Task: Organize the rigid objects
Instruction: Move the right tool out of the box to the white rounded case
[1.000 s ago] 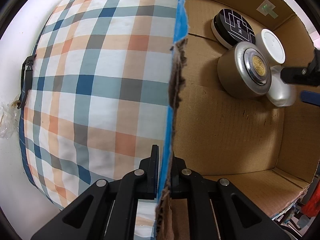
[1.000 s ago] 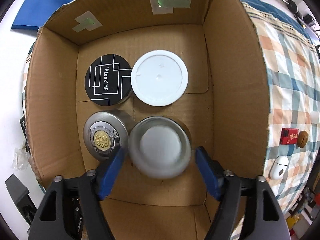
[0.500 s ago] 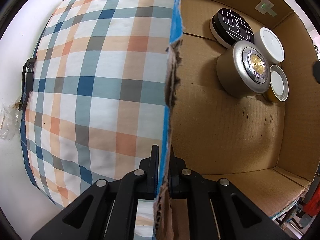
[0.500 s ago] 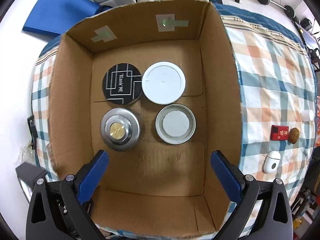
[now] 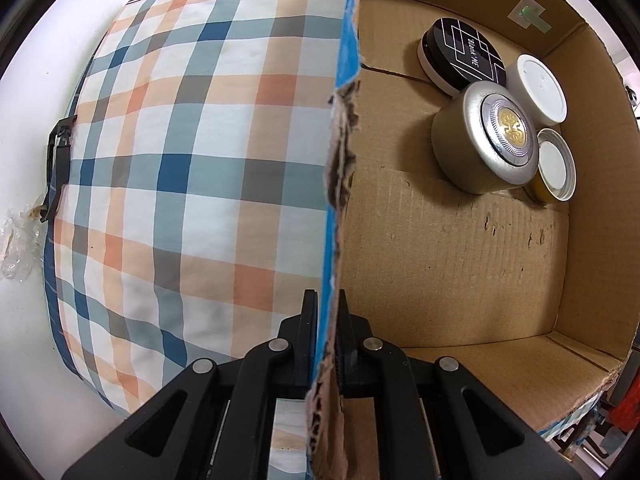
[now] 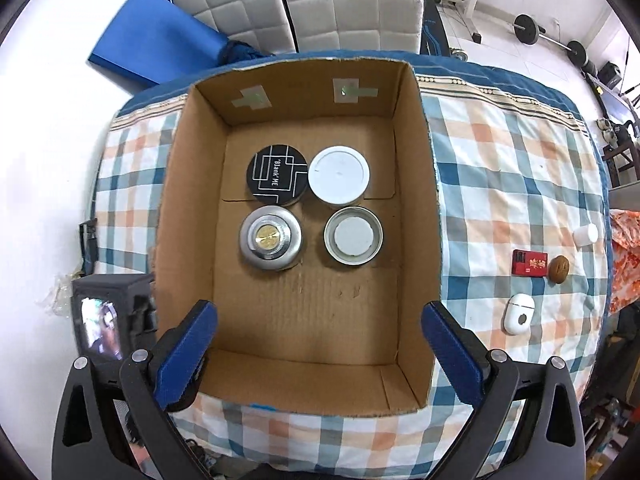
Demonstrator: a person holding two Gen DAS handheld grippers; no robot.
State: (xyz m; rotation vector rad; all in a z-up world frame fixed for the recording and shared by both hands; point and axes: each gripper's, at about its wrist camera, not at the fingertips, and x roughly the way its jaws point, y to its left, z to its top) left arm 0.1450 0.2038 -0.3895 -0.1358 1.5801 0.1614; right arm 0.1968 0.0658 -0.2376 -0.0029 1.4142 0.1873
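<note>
A cardboard box point(image 6: 416, 216) sits on a plaid cloth point(image 6: 500, 168). Inside stand a black tin point(image 6: 279, 179), a white-lidded jar point(image 6: 338, 175), a silver tin with a gold centre point(image 6: 270, 238) and a silver-lidded jar point(image 6: 353, 236). My right gripper point(image 6: 318, 344) is open and empty, high above the box's near end. My left gripper point(image 5: 325, 312) is shut on the box's left wall point(image 5: 340, 152). The same containers show in the left wrist view: black tin point(image 5: 464, 54), white jar point(image 5: 538, 88), silver tin point(image 5: 486, 138), silver-lidded jar point(image 5: 554, 170).
On the cloth right of the box lie a red packet point(image 6: 530, 263), a brown round piece point(image 6: 558, 269), a white earbud case point(image 6: 519, 314) and a small white jar point(image 6: 585, 234). Padded chairs point(image 6: 304, 0) and a blue mat point(image 6: 156, 50) stand behind the table.
My right gripper opened off the silver-lidded jar, left it standing in the box beside the silver tin, and rose well above the box. The left gripper kept its hold on the wall.
</note>
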